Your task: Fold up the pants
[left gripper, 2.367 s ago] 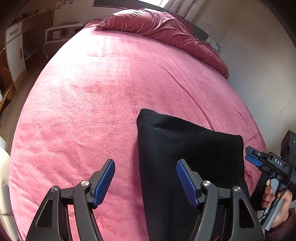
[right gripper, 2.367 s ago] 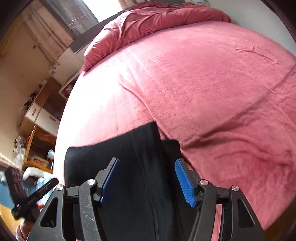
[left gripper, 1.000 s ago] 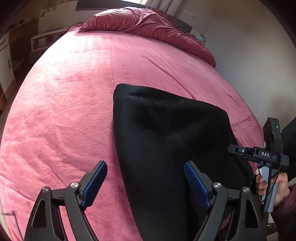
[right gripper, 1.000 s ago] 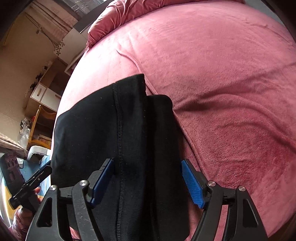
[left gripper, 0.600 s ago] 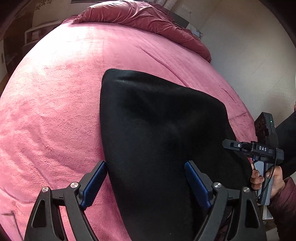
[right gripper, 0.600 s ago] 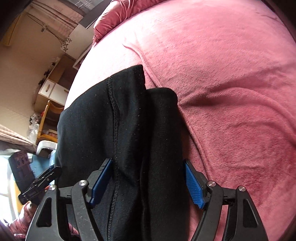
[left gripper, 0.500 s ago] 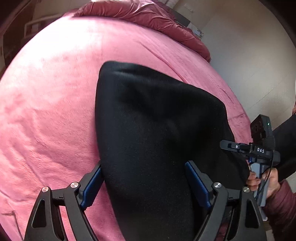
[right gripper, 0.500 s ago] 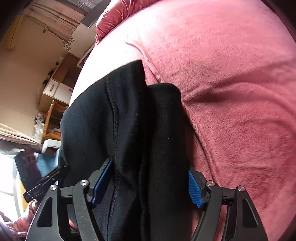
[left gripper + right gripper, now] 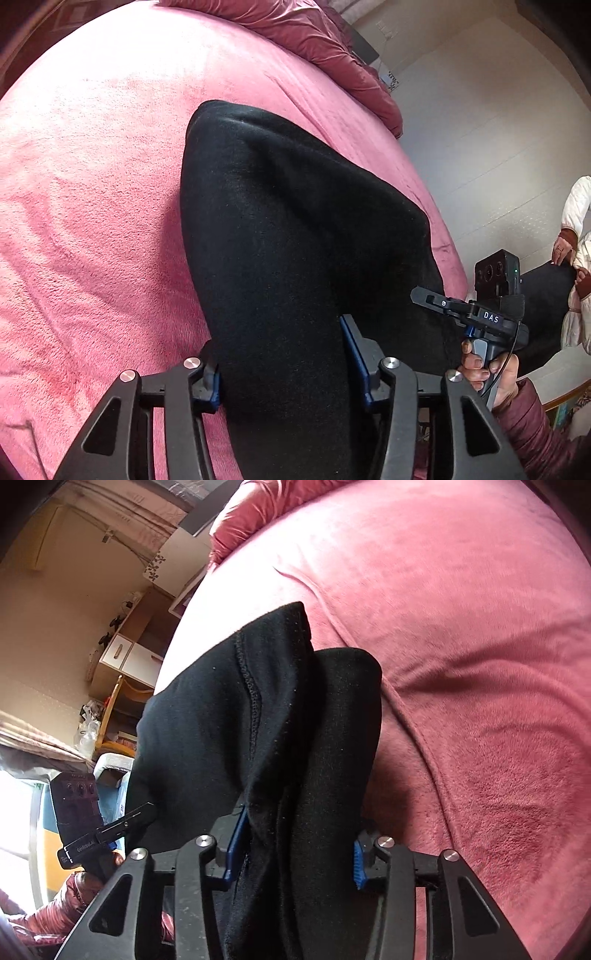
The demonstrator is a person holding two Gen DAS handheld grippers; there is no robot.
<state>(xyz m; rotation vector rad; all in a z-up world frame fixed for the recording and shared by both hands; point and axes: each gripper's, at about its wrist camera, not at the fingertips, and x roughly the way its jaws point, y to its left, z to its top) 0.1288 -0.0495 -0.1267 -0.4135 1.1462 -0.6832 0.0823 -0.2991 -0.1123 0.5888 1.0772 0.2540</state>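
The black pants (image 9: 295,229) lie folded in a thick stack on the pink bed. My left gripper (image 9: 284,365) is shut on the near left edge of the stack, blue pads pressed into the cloth. My right gripper (image 9: 295,845) is shut on the near right edge of the pants (image 9: 266,709), where a stitched seam and two layers show. Each gripper shows in the other's view: the right one (image 9: 476,317) and the left one (image 9: 103,834).
The pink blanket (image 9: 92,206) covers the bed, with a rumpled red duvet (image 9: 314,40) at the far end. A white wall (image 9: 498,129) runs along the right side. A desk with drawers (image 9: 125,653) and a chair stand left of the bed.
Both grippers moved forward over the near edge of the pants and closed on it. The cloth now bunches between the pads and lifts slightly.
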